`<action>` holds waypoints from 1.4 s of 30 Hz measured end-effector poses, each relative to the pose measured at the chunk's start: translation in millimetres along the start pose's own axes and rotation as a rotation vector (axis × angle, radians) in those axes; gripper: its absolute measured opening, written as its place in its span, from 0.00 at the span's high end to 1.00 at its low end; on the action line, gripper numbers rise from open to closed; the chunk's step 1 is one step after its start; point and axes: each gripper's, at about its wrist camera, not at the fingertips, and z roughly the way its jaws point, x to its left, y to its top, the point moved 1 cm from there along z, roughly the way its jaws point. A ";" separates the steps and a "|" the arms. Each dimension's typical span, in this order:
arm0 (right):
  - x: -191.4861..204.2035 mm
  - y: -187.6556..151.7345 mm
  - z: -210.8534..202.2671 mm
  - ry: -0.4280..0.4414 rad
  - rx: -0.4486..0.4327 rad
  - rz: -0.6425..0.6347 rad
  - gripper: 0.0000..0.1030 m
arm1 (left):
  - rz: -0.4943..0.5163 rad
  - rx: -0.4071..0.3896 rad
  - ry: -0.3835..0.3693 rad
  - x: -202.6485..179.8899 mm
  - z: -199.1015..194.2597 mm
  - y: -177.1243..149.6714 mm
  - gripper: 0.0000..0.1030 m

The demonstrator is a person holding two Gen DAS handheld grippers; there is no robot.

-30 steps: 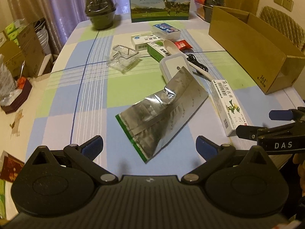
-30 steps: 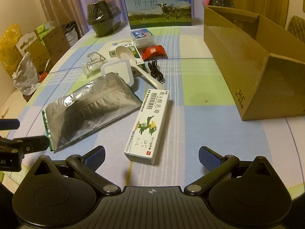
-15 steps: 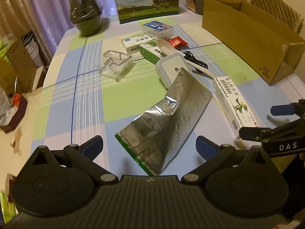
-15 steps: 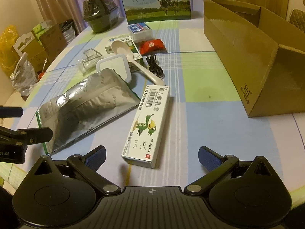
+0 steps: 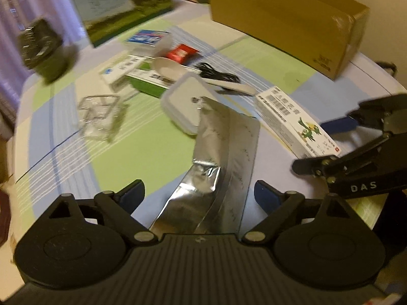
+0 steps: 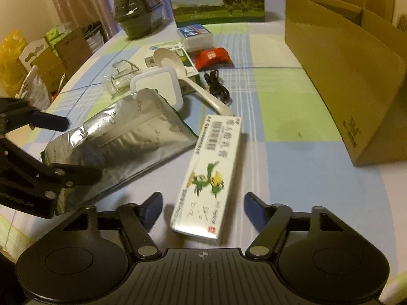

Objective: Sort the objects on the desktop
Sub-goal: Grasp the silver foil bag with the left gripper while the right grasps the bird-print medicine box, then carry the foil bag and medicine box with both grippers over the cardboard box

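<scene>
Both jaws wide, pouch (image 5: pixel 216 167) between left pair — box (image 6: pixel 208 178) between right

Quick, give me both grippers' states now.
Left gripper: open, straddling the foil bag, not gripping it.
Right gripper: open, around the near end of the white box, holding nothing.

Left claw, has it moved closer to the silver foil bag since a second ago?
Yes. The left claw has advanced over the silver foil bag, whose near end now sits between its open fingers, toward the cardboard box.

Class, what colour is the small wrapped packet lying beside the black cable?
Red packet; clearest in the right wrist view.
</scene>
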 end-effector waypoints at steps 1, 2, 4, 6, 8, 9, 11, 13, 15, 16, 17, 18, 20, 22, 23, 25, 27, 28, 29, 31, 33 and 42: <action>1.3 0.9 1.2 -0.005 -0.002 -0.011 0.43 | 0.014 0.016 -0.015 0.1 4.6 2.5 0.17; 2.6 1.6 2.1 -0.009 -0.003 -0.022 0.47 | 0.024 0.033 -0.032 0.3 9.1 4.7 0.21; 4.7 2.7 3.4 -0.019 -0.003 -0.040 0.52 | 0.036 0.061 -0.067 0.7 15.2 7.5 0.25; 6.3 2.9 4.5 -0.031 -0.003 -0.058 0.55 | 0.056 0.093 -0.096 0.4 21.6 12.4 0.25; 7.6 2.9 5.7 -0.038 -0.002 -0.070 0.57 | 0.086 0.127 -0.112 -0.1 26.9 17.5 0.25; 8.0 2.9 6.1 -0.039 -0.002 -0.075 0.57 | 0.102 0.143 -0.117 -0.6 30.0 20.4 0.25; 7.1 3.3 6.0 -0.038 -0.003 -0.073 0.58 | 0.129 0.175 -0.128 -1.4 36.3 25.4 0.25; 5.2 3.3 5.4 -0.043 -0.004 -0.073 0.60 | 0.148 0.210 -0.137 -1.5 43.1 28.2 0.26; 2.1 3.3 4.1 -0.050 -0.004 -0.070 0.63 | 0.157 0.235 -0.143 -1.8 47.8 29.8 0.28; 0.4 3.0 3.0 -0.060 -0.005 -0.071 0.64 | 0.162 0.246 -0.153 -2.7 49.5 30.1 0.34; -1.4 2.4 1.8 -0.072 -0.005 -0.075 0.65 | 0.161 0.257 -0.162 -3.9 50.7 30.5 0.40; -3.4 1.6 0.6 -0.082 -0.004 -0.079 0.65 | 0.152 0.261 -0.175 -4.6 50.4 30.4 0.45; -6.7 0.4 -1.5 -0.089 -0.002 -0.076 0.65 | 0.156 0.268 -0.171 -6.2 48.3 30.6 0.50; -8.2 -0.2 -2.3 -0.088 -0.003 -0.074 0.65 | 0.161 0.271 -0.163 -9.4 45.6 29.1 0.52; -8.2 0.2 -2.1 -0.088 -0.005 -0.075 0.65 | 0.154 0.273 -0.164 -10.5 44.1 28.7 0.55; -7.4 1.2 -2.1 -0.091 -0.009 -0.082 0.65 | 0.136 0.278 -0.166 -11.1 42.3 28.0 0.56; -6.6 2.5 -1.2 -0.092 -0.011 -0.083 0.64 | 0.117 0.285 -0.168 -10.6 41.6 27.8 0.56; -6.5 3.2 -0.6 -0.092 -0.011 -0.083 0.64 | 0.109 0.287 -0.169 -10.0 42.2 27.4 0.56; -6.2 4.1 0.1 -0.092 -0.010 -0.082 0.63 | 0.101 0.292 -0.171 -9.7 42.9 27.7 0.55; -6.0 5.0 1.4 -0.091 -0.009 -0.080 0.60 | 0.084 0.304 -0.175 -8.6 44.2 29.1 0.52; -5.3 4.9 3.0 -0.091 -0.001 -0.082 0.57 | 0.071 0.317 -0.177 -7.8 46.8 30.9 0.51; -4.5 4.1 3.1 -0.091 -0.005 -0.100 0.65 | 0.091 0.333 -0.157 -13.4 49.7 34.9 0.58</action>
